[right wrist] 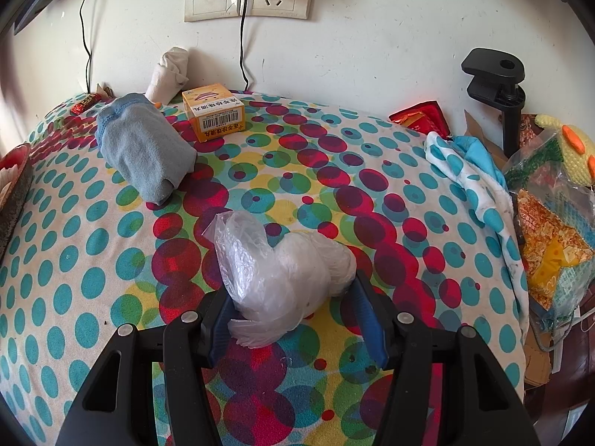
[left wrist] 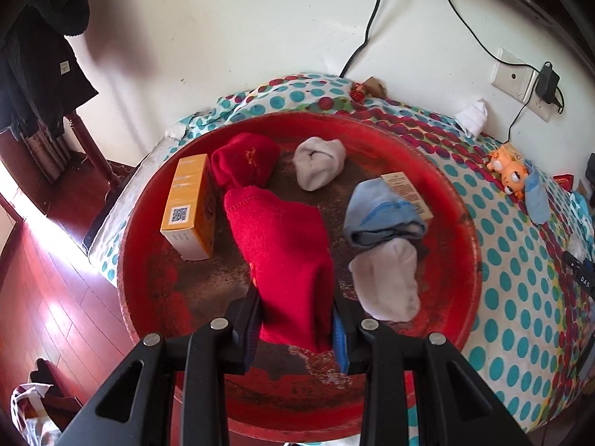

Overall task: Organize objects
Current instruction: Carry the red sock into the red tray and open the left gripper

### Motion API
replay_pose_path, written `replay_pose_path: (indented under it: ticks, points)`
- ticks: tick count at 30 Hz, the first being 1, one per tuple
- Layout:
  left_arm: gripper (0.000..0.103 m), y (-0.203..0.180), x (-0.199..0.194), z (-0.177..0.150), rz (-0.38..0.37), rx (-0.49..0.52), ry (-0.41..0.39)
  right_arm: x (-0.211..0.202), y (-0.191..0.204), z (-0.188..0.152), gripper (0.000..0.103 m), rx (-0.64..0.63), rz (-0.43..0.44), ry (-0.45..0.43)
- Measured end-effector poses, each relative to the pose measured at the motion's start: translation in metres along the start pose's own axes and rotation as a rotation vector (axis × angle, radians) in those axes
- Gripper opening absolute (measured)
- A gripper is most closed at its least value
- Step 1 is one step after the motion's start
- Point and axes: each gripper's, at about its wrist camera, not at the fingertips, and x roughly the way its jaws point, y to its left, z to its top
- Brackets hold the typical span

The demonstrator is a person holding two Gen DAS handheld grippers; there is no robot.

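In the left wrist view my left gripper is shut on a red sock and holds it over a round red tray. In the tray lie a red sock roll, two white sock rolls, a blue sock bundle with a paper tag, and an orange box. In the right wrist view my right gripper is around a crumpled clear plastic bag on the spotted cloth; the jaws stand wide, the left pad touching it.
On the spotted cloth lie a blue-grey sock roll, a small orange box and a white sock roll by the wall. Snack bags and a black clamp stand at the right. Orange toys sit beyond the tray.
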Motion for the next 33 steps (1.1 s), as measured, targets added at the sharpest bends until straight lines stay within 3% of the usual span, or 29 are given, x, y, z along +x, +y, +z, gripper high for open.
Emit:
replay_pose_path:
  ticks: [17,33]
  points:
    - [0.032,0.042,0.037,0.000,0.082,-0.047,0.056,-0.001,0.002,0.000,0.055,-0.001,-0.004,0.000]
    - [0.046,0.041,0.031,-0.007,0.086,-0.020,0.039,-0.001,0.004,0.002,0.055,-0.006,-0.013,-0.001]
